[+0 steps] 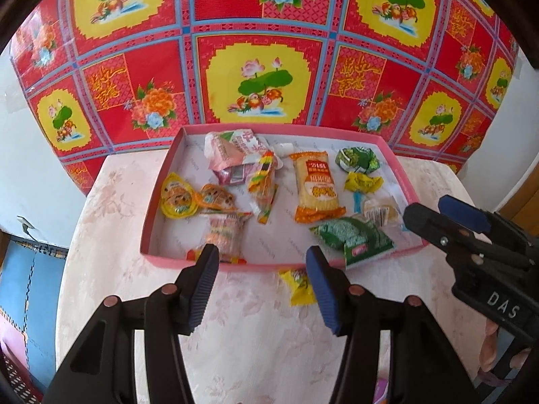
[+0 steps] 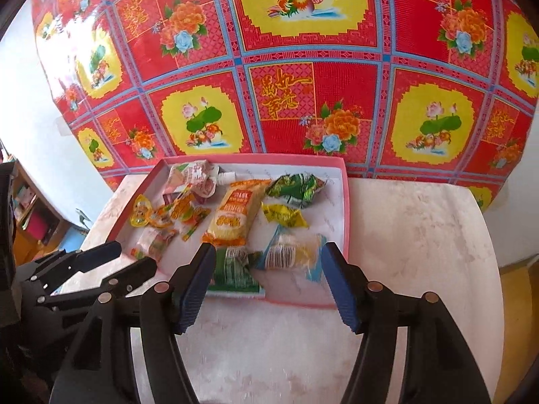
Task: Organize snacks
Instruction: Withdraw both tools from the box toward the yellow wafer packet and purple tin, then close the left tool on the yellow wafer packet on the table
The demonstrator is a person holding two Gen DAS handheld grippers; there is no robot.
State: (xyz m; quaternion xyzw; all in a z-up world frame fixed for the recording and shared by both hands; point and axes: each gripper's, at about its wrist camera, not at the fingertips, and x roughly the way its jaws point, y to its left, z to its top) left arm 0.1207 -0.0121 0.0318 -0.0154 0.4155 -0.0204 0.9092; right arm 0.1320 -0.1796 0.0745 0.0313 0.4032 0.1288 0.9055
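A shallow pink tray (image 1: 158, 188) (image 2: 345, 202) on the table holds several wrapped snacks: an orange cracker pack (image 1: 315, 185) (image 2: 232, 217), green packs (image 1: 353, 239) (image 2: 296, 185), yellow jelly cups (image 1: 177, 197) and a pink pouch (image 1: 232, 148). One small yellow snack (image 1: 298, 288) lies on the table just outside the tray's near edge, by my left gripper's right finger. My left gripper (image 1: 262, 269) is open and empty above the near rim. My right gripper (image 2: 269, 264) is open and empty over the tray's near right corner; it also shows in the left wrist view (image 1: 438, 212).
The table (image 2: 421, 235) has a pale floral cloth. A red and yellow patterned sheet (image 1: 262, 50) hangs on the wall behind it. Shelves (image 2: 30, 215) stand at the far left and a blue floor mat (image 1: 30, 279) lies below the table's left side.
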